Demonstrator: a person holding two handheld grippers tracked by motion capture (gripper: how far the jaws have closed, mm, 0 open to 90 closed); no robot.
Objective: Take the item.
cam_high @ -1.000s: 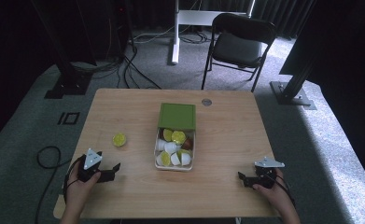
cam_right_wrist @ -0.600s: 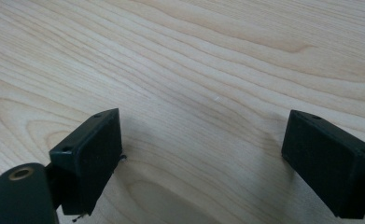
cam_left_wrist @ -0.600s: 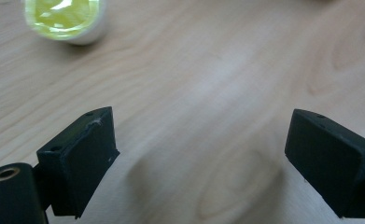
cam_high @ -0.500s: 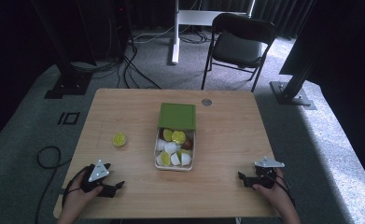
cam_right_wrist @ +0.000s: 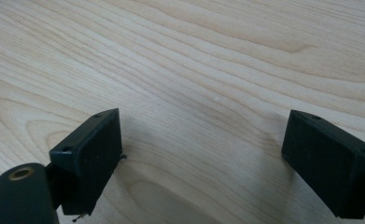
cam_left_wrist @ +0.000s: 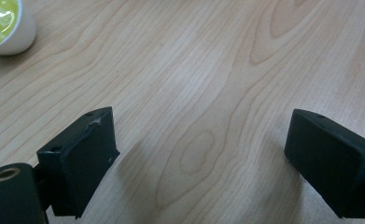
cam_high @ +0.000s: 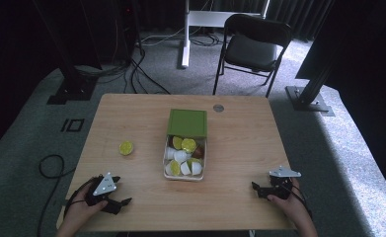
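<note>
Loose cup (cam_high: 126,147), yellow-green lid, sits alone on the table (cam_high: 240,133), ahead of my left tongs (cam_high: 117,203) and a little to their left; in the left gripper view it shows at the top-left corner (cam_left_wrist: 3,25). Box (cam_high: 184,157) of similar cups lies ahead-right of those tongs, well apart. Left jaws spread, nothing between. Right tongs (cam_high: 257,189) also spread, low over bare wood. I judge the step as approach: next, carry the left tongs forward, straddle the cup, close.
</note>
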